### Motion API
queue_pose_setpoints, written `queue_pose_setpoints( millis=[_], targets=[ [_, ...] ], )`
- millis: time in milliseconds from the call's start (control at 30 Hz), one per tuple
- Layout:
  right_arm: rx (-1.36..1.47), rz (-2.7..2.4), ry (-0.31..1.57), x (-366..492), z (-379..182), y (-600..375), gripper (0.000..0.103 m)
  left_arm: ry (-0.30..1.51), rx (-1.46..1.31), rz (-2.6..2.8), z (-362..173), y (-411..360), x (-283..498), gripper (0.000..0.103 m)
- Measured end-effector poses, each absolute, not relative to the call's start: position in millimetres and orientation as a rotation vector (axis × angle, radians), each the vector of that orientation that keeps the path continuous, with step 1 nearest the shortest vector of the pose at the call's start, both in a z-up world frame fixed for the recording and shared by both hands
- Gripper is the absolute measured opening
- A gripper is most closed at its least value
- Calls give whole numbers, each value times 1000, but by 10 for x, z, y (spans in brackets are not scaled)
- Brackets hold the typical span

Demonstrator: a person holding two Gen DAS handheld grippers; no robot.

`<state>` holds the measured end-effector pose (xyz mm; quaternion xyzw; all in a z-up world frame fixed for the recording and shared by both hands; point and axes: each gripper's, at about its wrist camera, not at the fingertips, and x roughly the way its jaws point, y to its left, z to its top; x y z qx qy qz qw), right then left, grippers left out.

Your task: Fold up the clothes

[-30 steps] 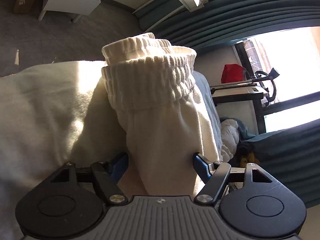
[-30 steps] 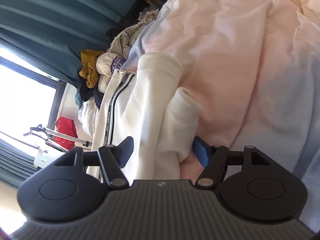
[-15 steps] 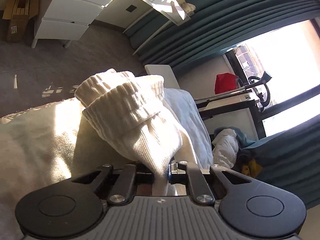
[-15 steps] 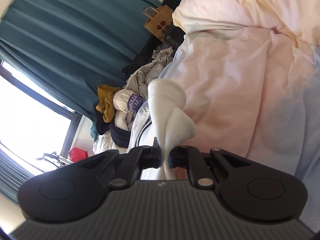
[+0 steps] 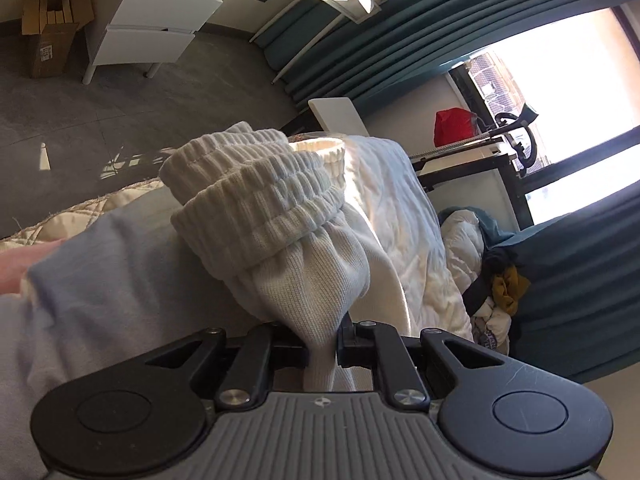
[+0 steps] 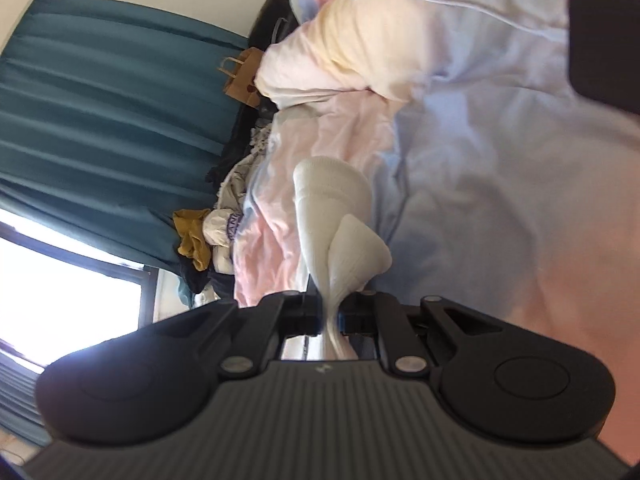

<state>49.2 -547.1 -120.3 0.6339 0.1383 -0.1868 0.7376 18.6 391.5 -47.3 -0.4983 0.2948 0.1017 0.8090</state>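
Observation:
My left gripper [image 5: 322, 344] is shut on a white knit garment [image 5: 280, 236] just below its ribbed cuff [image 5: 256, 196], which sticks up in front of the camera. My right gripper [image 6: 330, 316] is shut on another bunched white part of the garment [image 6: 340, 232], held up above the bedding. The cloth between the two grips is hidden. The pale blue and pink duvet [image 6: 480, 184] lies under both grippers and also shows in the left wrist view [image 5: 100, 272].
A heap of other clothes [image 6: 208, 236] lies by the teal curtain [image 6: 100, 128] and window. A brown paper bag [image 6: 242, 80] stands beyond the bed. White drawers [image 5: 152, 20] and a cardboard box [image 5: 50, 28] stand on the grey floor. A dark object [image 6: 604, 48] lies on the bed.
Both grippers closed on the white garment, then lifted it off the bed. The views swung, with more floor and pillows now in sight.

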Motion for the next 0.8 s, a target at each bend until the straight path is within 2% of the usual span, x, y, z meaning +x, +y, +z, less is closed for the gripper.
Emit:
queue_pose_setpoints(
  millis=[133,200,233,433,533,700,800],
  targets=[
    [1353,-426,345,519,-1268,-5477,10,624,-1050,197,-471,3892,129,21],
    [1345,-447,377,531,-1336,-5496,11,625,-1014,198,-390,3825,78,34],
    [1374,-459,388,520,-1402,-5511,11,627,-990,198,-344,3785,54,37],
    [1525,-471,431,406,-1666,-5563,16,648,-796,150,0,3427,-169,46],
    [1538,-499,462,339,-1655,-5542,24,652,-720,92,141,3162,-282,49],
    [1618,-470,544,305,-1771,-5519,45,719,-567,28,218,2543,-202,49],
    [1659,-399,586,371,-1884,-5499,47,766,-521,-14,115,2122,-6,49]
  ],
)
